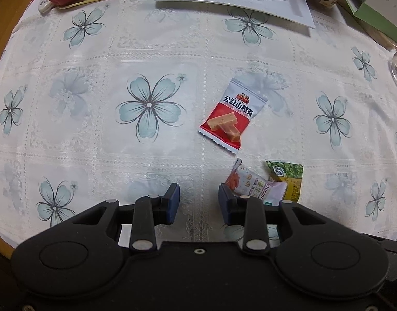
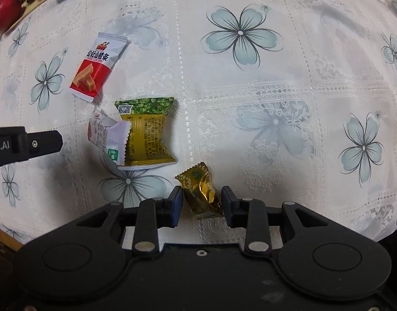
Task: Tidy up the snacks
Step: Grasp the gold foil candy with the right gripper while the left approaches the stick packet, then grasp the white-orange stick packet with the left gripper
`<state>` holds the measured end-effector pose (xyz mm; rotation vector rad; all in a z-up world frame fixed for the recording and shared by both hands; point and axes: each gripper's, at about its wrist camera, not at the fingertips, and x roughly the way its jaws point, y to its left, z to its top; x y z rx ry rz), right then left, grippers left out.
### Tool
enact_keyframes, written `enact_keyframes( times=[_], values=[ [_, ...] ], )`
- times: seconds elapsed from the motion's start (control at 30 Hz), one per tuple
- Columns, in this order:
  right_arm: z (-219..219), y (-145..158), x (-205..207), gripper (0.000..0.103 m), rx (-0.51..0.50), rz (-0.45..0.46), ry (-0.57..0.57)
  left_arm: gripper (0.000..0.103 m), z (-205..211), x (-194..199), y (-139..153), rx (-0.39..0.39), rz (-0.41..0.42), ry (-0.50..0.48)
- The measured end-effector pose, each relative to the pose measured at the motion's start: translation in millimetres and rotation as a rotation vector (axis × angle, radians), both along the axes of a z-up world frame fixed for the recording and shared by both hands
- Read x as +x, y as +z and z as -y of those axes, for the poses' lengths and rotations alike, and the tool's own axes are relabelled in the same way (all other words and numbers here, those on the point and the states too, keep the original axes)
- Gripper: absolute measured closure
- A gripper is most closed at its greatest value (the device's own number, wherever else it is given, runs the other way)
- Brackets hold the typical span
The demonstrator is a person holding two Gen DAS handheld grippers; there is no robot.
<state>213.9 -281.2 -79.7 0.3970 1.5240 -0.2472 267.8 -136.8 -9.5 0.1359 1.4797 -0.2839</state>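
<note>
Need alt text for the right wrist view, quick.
The right tool is open, straddling a gold-wrapped candy on a flowered tablecloth. Beyond it lie a green packet, a white packet and a red-and-white packet.

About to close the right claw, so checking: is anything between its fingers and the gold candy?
Nothing visible. The gold candy already sits between the open right claw fingers; the green packet lies apart, farther ahead.

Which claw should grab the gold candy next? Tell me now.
Right. The right claw is open with the gold candy already lying between its fingers. The left claw is open over bare tablecloth, beside the white and green packets instead.
</note>
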Motion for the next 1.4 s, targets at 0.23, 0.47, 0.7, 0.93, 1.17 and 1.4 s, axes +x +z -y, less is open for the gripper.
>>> enact_keyframes(
  times=[0.23,0.47,0.7,0.93,1.17,1.4],
  values=[
    [9,1,-1,0.077,0.048,-0.018,-0.036,0.061,9,-2,-6,-0.015,-0.015,0.001],
    [23,18,-6,0.077,0.083,0.033,-0.079,0.061,25,-1,-1,-0.046,0.041,0.010],
    [32,28,-6,0.077,0.097,0.053,-0.097,0.061,45,-1,-12,0.016,0.073,-0.009],
    [31,34,-10,0.077,0.096,0.062,-0.098,0.061,52,-8,-29,0.108,0.077,-0.053],
    [31,40,-11,0.077,0.098,0.078,-0.093,0.061,38,-12,-23,0.119,0.099,-0.058],
    [36,42,-9,0.077,0.115,0.087,-0.112,0.061,9,-20,-3,0.001,0.120,0.001]
  ],
)
